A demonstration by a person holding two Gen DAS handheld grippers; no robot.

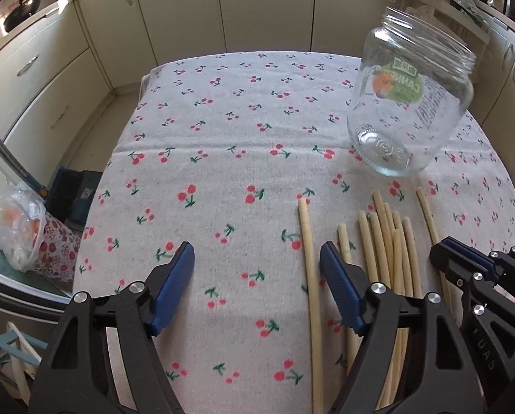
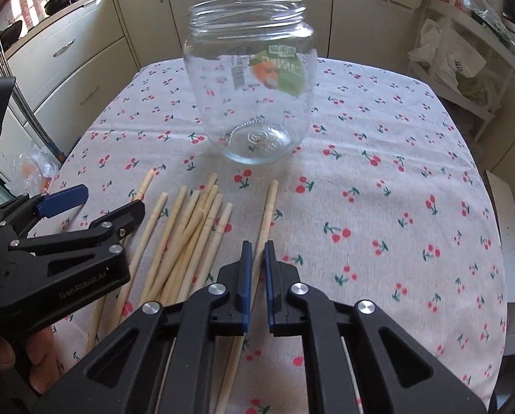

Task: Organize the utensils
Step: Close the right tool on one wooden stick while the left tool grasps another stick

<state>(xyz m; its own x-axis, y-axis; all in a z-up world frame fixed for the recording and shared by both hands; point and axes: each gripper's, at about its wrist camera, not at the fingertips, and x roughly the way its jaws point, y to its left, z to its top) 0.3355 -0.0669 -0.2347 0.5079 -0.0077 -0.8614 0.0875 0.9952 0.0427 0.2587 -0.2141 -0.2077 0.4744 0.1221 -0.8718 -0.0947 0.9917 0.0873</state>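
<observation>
A table covered with a white cloth printed with red cherries [image 1: 223, 145] stands in a kitchen. Behind it runs a row of cream cabinets [image 1: 264, 7] with metal handles. A black pan [image 1: 21, 7] sits on the counter at the left. A white shelf rack [image 2: 464, 69] with bags stands at the right. Daylight is soft.

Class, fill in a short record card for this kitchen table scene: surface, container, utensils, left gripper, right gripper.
surface: table under a cherry-print cloth
container: glass jar, upright, empty, no lid
utensils: bamboo chopsticks lying loose on the cloth in front of the jar
left gripper: fingers wide open, holding nothing
right gripper: fingers nearly closed around one chopstick lying apart from the pile; contact unclear
</observation>
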